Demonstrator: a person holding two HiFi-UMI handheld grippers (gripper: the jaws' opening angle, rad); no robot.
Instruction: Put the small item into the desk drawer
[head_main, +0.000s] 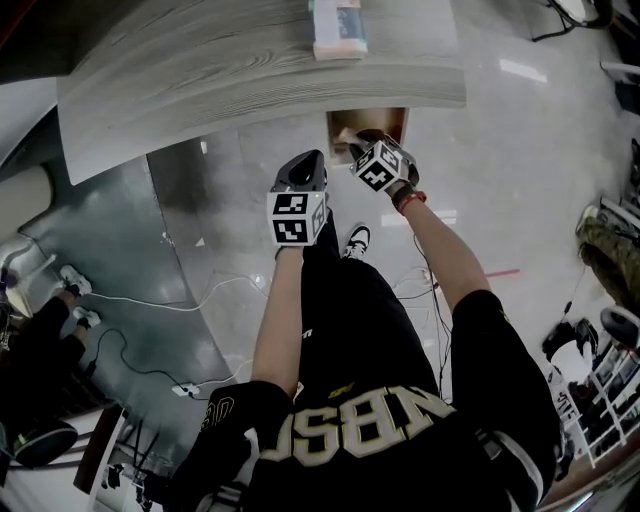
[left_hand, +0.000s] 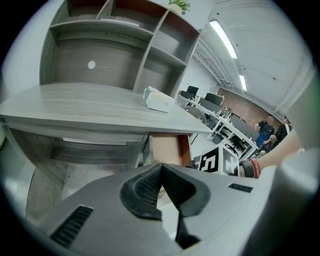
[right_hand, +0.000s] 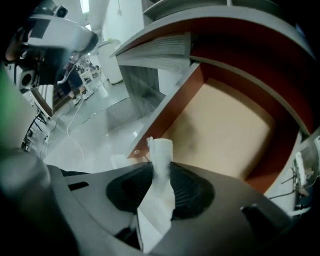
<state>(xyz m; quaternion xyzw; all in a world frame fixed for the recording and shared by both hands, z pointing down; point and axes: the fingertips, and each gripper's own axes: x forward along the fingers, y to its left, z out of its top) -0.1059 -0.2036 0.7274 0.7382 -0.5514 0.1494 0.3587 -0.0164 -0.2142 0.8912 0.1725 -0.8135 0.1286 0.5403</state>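
The small item is a crumpled white tissue (right_hand: 161, 152). My right gripper (right_hand: 161, 169) is shut on it, and its top sticks up past the pads. It hangs just in front of the open desk drawer (right_hand: 225, 132), whose pale bottom is bare with reddish-brown walls around it. In the head view the right gripper (head_main: 364, 142) is at the mouth of the drawer (head_main: 390, 122), under the grey desk top (head_main: 250, 60). My left gripper (head_main: 305, 168) hangs beside it on the left, jaws together with nothing between them. The left gripper view shows those pads (left_hand: 150, 187) meeting, with the drawer (left_hand: 170, 147) beyond.
A tissue box (head_main: 338, 30) lies on the desk top near its front edge. A shelf unit (left_hand: 125, 45) rises behind the desk. White cables and a power strip (head_main: 185, 390) lie on the glossy floor at the left. Office desks and people (left_hand: 262, 131) are far off at the right.
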